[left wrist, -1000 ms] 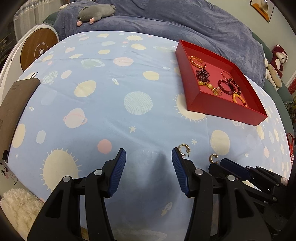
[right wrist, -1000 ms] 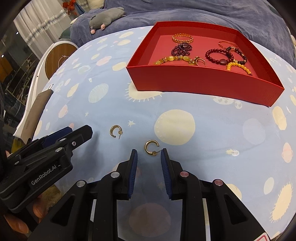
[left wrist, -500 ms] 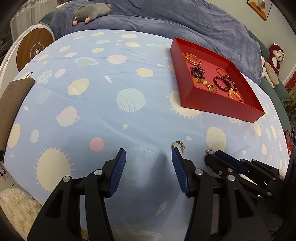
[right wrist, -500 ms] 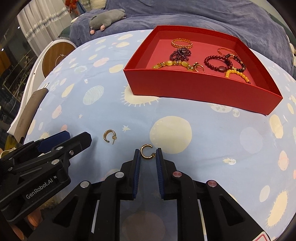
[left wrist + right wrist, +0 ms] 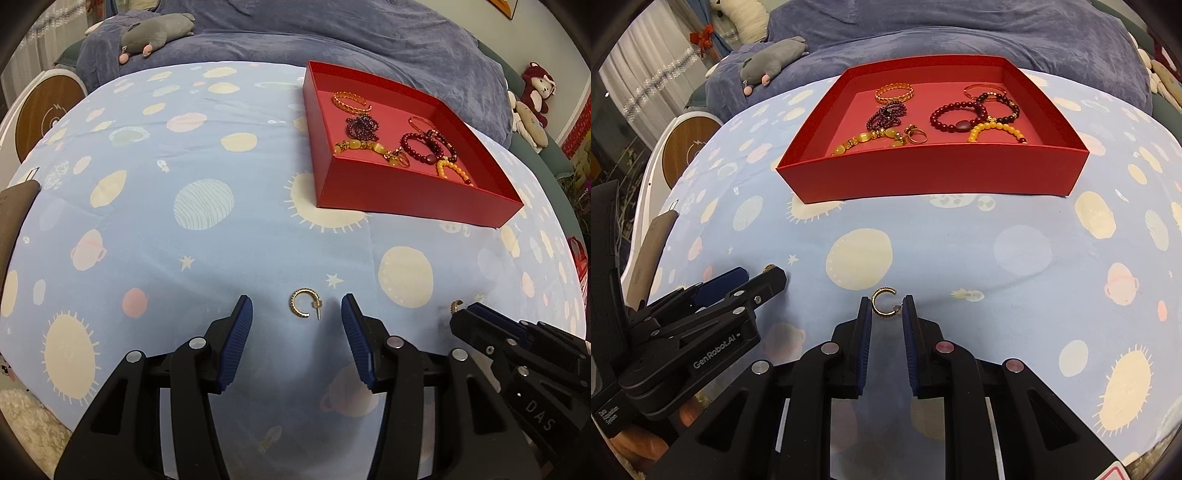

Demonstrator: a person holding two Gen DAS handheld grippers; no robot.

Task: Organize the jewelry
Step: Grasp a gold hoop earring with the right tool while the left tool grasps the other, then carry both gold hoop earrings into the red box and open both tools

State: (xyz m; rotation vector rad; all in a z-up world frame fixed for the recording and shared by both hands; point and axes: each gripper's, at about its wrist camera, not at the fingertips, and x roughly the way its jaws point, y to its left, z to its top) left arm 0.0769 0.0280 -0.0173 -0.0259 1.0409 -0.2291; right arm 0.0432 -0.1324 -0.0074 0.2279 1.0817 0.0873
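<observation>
Jaws of the right gripper (image 5: 887,309) pinch one gold hoop earring (image 5: 883,302), red tray (image 5: 934,177) at twelve o'clock, while the left gripper (image 5: 297,311), just closing slightly, straddles the other earring (image 5: 305,308) untouched on the sheet (image 5: 207,258)

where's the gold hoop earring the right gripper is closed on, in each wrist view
Left wrist view: only a sliver of the gold hoop earring shows at far right, at the tip of the right gripper.
Right wrist view: low centre, pinched between the blue fingers, lifted slightly off the sheet.
Shared landmark: the red tray, upper right in the left view, top centre in the right.
</observation>
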